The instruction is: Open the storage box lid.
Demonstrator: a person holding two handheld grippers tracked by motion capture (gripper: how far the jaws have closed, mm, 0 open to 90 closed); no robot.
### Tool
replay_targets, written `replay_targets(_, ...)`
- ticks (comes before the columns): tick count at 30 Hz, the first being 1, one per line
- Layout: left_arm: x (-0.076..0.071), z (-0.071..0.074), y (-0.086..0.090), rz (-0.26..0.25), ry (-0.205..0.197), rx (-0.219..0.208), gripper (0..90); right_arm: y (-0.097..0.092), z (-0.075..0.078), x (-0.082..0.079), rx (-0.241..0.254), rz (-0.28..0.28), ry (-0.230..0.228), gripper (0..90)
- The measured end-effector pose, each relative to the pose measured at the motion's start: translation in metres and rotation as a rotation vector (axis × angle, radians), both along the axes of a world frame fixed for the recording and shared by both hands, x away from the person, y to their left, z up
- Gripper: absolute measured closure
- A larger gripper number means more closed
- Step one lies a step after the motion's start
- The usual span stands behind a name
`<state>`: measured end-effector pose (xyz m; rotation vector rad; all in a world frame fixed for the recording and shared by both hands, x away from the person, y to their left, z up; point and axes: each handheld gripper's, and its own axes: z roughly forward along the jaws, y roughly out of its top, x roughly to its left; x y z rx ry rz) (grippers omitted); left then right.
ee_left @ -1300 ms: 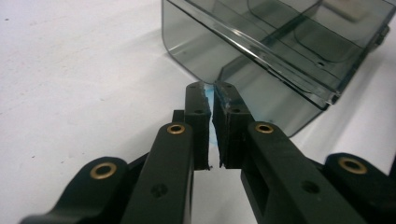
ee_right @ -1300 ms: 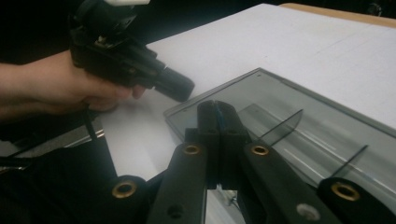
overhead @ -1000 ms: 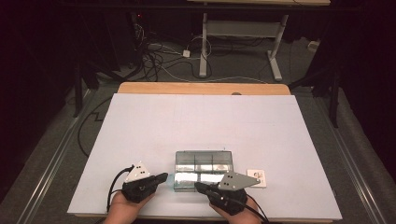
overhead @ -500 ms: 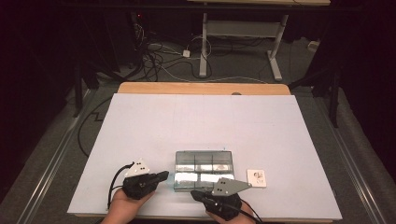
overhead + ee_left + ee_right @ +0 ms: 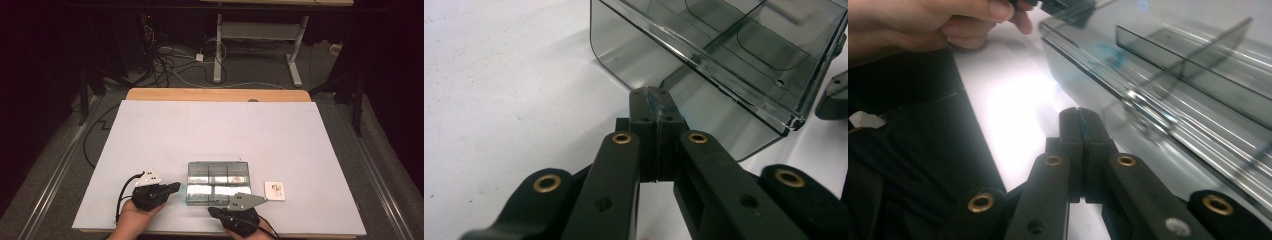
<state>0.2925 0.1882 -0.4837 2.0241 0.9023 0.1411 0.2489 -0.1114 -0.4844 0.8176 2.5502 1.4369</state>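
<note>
A: Entry, hand pose first. The left gripper (image 5: 174, 187), black with a grey three-cornered plate on top, lies low over the white table sheet (image 5: 165, 135), held in the person's left hand (image 5: 131, 219) at the near edge. It points toward the near-left corner of the clear smoky-grey plastic compartment box (image 5: 218, 182). In its own view the jaws are pressed together with nothing between them, tips just beside the box's side wall (image 5: 634, 55); whether they touch it cannot be told.

B: And the right gripper (image 5: 214, 211)?

A: Same build, plate up, sitting just in front of the box's near wall, close to the table's front edge. Its own view shows the jaws (image 5: 1079, 131) closed flat on each other, empty, running alongside the box's long wall (image 5: 1158, 120). That view is blurred.

B: Box location?

A: On the sheet, near the front, slightly right of centre, between the two grippers. Dividers split it into compartments; contents are not readable from the glare.

B: Surroundings?

A: A small white square card with dark markings (image 5: 274, 190) lies flat just right of the box, apart from it. A wooden table edge (image 5: 215, 94) shows beyond the sheet. Behind stand cables on the floor (image 5: 170, 60) and a white-legged desk frame (image 5: 255, 35). In the right gripper view the left hand (image 5: 933, 22) appears at upper left, with dark fabric (image 5: 913, 165) below it.
</note>
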Motion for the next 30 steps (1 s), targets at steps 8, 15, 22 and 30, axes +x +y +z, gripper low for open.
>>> replay_targets(8, 0.000, 0.000, -0.002, -0.028, 0.007, 0.002, 87.6, -0.007, -0.003, 0.001, -0.015, -0.037, 0.017, 90.0)
replay_targets(15, -0.003, 0.002, -0.003, -0.035, -0.008, -0.006, 87.6, -0.011, -0.004, 0.000, -0.030, -0.049, 0.018, 90.0)
replay_targets(22, -0.003, 0.001, -0.003, -0.036, -0.015, -0.019, 87.5, -0.014, -0.003, 0.001, -0.017, -0.057, 0.019, 90.0)
replay_targets(30, 0.000, 0.001, -0.002, -0.039, -0.003, -0.037, 87.6, -0.015, -0.002, 0.003, -0.004, -0.074, 0.023, 90.0)
